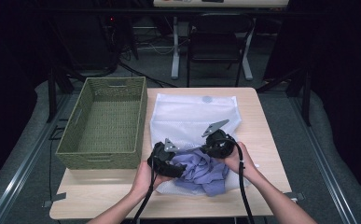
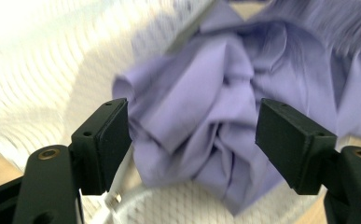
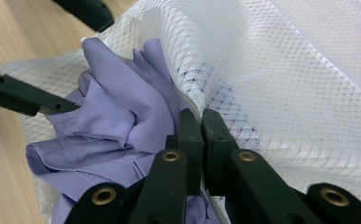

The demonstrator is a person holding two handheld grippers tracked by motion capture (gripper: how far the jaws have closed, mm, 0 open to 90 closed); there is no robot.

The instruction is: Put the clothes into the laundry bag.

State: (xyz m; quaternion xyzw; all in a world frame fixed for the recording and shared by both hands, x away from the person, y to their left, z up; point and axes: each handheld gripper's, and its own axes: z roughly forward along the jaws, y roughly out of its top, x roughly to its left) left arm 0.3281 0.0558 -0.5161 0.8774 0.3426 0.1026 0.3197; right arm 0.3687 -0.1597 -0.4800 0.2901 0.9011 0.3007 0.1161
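Note:
A white mesh laundry bag (image 1: 192, 114) lies flat on the wooden table, its mouth toward the front edge. A crumpled purple cloth (image 1: 201, 170) bulges halfway out of that mouth. My right gripper (image 3: 201, 116) is shut on the bag's upper mesh edge (image 3: 285, 93), holding it up just above the purple cloth (image 3: 117, 116). My left gripper (image 2: 194, 126) is open, its jaws standing either side of a bunch of the purple cloth (image 2: 206, 107), with the mesh (image 2: 38, 70) behind. From above, the left gripper (image 1: 178, 169) is at the cloth's left and the right gripper (image 1: 205, 149) at its top.
A green woven basket (image 1: 99, 158) stands empty on the table's left half, beside the bag. Bare tabletop (image 1: 99, 196) runs along the front edge. A dark chair (image 1: 215, 39) and table legs stand on the floor beyond the far edge.

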